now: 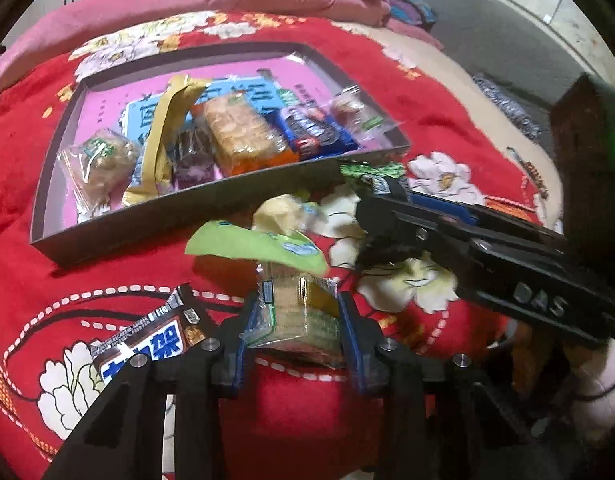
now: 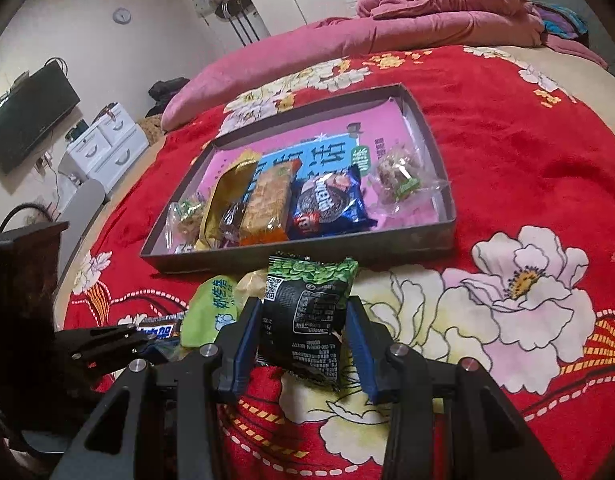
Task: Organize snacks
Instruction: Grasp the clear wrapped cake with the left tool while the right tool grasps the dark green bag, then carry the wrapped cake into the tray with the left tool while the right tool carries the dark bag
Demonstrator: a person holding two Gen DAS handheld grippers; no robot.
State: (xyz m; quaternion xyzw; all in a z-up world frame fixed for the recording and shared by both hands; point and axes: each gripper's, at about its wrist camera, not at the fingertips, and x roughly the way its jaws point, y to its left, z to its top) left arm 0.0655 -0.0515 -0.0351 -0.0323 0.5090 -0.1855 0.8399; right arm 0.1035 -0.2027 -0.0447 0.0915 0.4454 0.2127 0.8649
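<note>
The left tool [image 1: 297,330] has its two blue pads pressed on the sides of a clear pack of wafers [image 1: 303,312], so it holds that pack in a narrow grip. The right tool [image 2: 303,344] is squeezed onto a black and green snack bag [image 2: 307,312] and holds it the same way. In the left view, the right tool reaches in from the right side with the green end of its bag poking out near the box.

Both tools hang over a bed with a red flower blanket [image 2: 507,160]. A flat grey box [image 2: 427,236] sits on the blanket, just past the tools. Inside it lie snacks in a row: a gold pack [image 2: 223,200], an orange cracker pack [image 2: 267,208], a blue cookie pack [image 2: 327,208] and clear bags with round treats [image 2: 399,180].

Some snacks lie loose on the blanket in front of the box: a light green pack [image 1: 255,246], a pale yellow one [image 1: 279,210], and a blue and white bar [image 1: 147,344] beside the left tool.

A pink quilt [image 2: 427,8] is piled at the far end of the bed. By the wall there is a dark TV [image 2: 27,120], a white drawer chest [image 2: 107,144] and a round clock [image 2: 121,15].
</note>
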